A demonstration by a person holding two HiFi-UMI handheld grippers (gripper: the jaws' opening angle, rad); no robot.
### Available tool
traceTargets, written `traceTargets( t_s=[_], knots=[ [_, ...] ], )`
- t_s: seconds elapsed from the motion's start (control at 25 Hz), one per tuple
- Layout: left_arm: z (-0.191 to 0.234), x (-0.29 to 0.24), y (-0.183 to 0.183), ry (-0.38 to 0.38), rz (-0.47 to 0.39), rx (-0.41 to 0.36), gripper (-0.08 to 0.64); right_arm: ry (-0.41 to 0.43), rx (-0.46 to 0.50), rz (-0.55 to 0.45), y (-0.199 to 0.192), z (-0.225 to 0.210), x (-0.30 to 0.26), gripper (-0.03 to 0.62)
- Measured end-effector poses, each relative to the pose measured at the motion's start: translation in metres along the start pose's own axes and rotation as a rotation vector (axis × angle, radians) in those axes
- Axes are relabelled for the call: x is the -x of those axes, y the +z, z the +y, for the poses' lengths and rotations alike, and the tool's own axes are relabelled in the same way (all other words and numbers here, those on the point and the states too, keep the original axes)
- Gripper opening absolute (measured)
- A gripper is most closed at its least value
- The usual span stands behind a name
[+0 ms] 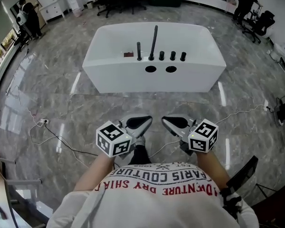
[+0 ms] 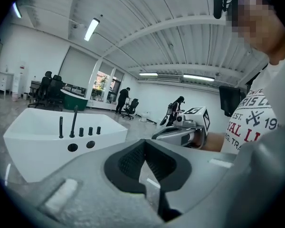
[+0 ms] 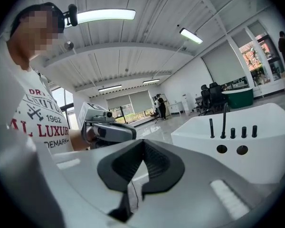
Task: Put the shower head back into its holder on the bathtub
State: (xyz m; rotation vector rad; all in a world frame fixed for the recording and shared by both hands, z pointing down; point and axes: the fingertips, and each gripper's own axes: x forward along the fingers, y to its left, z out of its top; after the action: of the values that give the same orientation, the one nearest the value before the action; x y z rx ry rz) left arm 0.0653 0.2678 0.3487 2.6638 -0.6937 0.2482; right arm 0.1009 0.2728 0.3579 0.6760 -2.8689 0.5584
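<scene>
My left gripper (image 1: 141, 123) and right gripper (image 1: 172, 123) are both pressed shut, holding nothing. At 12 o'clock the white bathtub (image 1: 114, 77) sits on the floor (image 1: 47, 94), the black shower head (image 1: 138, 51) standing on its rim.

A white bathtub (image 1: 109, 75) stands on grey marble floor (image 1: 52, 94), well ahead of both grippers. On its near ledge a slim black rod (image 1: 138, 51), possibly the shower head, stands upright beside a taller spout (image 1: 155, 41) and three knobs (image 1: 173, 56), with two dark holes (image 1: 150, 69) below them. The left gripper (image 1: 141, 123) and right gripper (image 1: 174, 122) are side by side above the floor, jaws together and empty. Cables (image 1: 57, 139) trail across the floor.
</scene>
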Motion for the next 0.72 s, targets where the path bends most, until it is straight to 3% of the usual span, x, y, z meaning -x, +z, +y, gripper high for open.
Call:
traceTargets(
  t_s=[0.24,0.72],
  knots=[
    [-0.029,0.013,-0.006,0.018,-0.013,-0.012,0.002,0.007,0.030,-0.008,-0.004,0.028,0.014,0.005],
    [-0.041,0.031,-0.005,0.020,-0.045,-0.036,0.000,0.019,0.044,-0.040,0.015,0.048,0.013,0.005]
  ],
)
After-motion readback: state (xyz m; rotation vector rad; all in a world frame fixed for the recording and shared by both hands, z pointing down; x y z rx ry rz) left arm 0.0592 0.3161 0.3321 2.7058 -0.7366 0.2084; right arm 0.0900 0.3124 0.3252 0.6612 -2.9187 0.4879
